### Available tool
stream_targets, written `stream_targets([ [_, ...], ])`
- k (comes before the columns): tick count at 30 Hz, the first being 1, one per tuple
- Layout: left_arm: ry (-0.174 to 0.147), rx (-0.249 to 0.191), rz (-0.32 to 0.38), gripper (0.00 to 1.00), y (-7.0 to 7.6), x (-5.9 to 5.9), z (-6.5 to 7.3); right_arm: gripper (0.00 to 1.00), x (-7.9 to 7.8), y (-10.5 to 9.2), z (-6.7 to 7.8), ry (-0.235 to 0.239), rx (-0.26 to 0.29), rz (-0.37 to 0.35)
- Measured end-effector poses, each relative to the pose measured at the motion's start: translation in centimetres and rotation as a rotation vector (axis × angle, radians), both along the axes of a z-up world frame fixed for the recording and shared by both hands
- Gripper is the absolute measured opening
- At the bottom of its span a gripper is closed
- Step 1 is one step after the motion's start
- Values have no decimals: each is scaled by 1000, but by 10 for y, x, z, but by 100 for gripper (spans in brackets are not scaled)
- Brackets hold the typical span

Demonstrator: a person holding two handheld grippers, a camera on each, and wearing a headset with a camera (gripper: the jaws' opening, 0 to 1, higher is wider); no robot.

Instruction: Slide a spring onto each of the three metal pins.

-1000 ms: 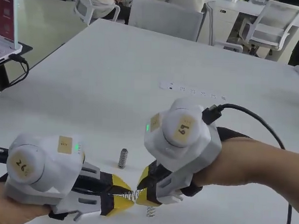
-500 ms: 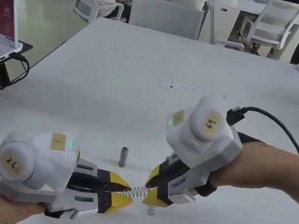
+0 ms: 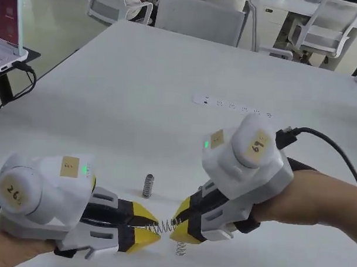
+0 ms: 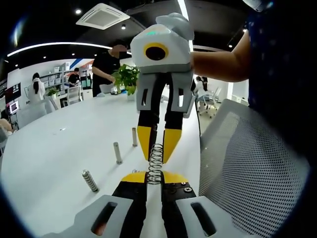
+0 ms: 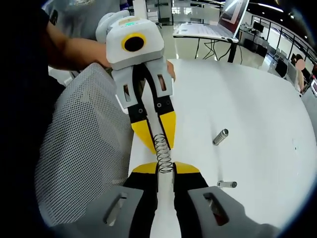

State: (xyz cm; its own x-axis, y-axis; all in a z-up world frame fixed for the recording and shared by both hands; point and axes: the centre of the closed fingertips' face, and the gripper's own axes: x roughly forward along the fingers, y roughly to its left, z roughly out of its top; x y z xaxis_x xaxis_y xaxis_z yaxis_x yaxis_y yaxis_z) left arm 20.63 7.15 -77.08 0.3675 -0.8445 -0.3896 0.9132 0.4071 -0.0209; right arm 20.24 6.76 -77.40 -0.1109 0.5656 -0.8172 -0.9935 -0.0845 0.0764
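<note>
A thin wire spring (image 3: 163,227) hangs level just above the white table (image 3: 168,98), bridging both grippers. My left gripper (image 3: 153,228) is shut on one end and my right gripper (image 3: 176,224) is shut on the other. In the left gripper view the spring (image 4: 155,161) runs from my own jaws (image 4: 154,177) up into the right gripper (image 4: 157,156). Whether a pin sits inside the spring I cannot tell. On the table stand two bare pins (image 4: 134,136) (image 4: 117,152) and a pin wearing a spring (image 4: 89,180), also visible in the head view (image 3: 148,186).
A white power strip (image 3: 232,106) lies mid-table. A black cable (image 3: 319,141) trails from the right gripper. A small springy piece (image 3: 181,249) lies under the jaws. A laptop (image 3: 6,22) stands far left, with office chairs (image 3: 197,17) behind the table. A mesh chair back (image 4: 247,163) is close.
The right gripper has shifted a little to the right and tilted. The spring stays held between both jaws, and the left gripper has barely moved.
</note>
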Motion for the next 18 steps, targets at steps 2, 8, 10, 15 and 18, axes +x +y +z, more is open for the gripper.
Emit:
stream_targets([
  [2, 0, 0, 0, 2, -1, 0, 0, 8, 0, 2, 4, -1, 11, -3],
  [8, -2, -2, -1, 2, -2, 0, 0, 8, -2, 7, 13, -9, 15, 4],
  [10, -3, 0, -2, 2, -2, 0, 0, 8, -2, 9, 14, -13, 11, 12],
  [15, -1, 3, 0, 2, -3, 0, -2, 8, -5, 14, 17, -4, 4, 24],
  [18, -2, 3, -2, 2, -5, 0, -3, 8, -7, 18, 20, -1, 5, 33],
])
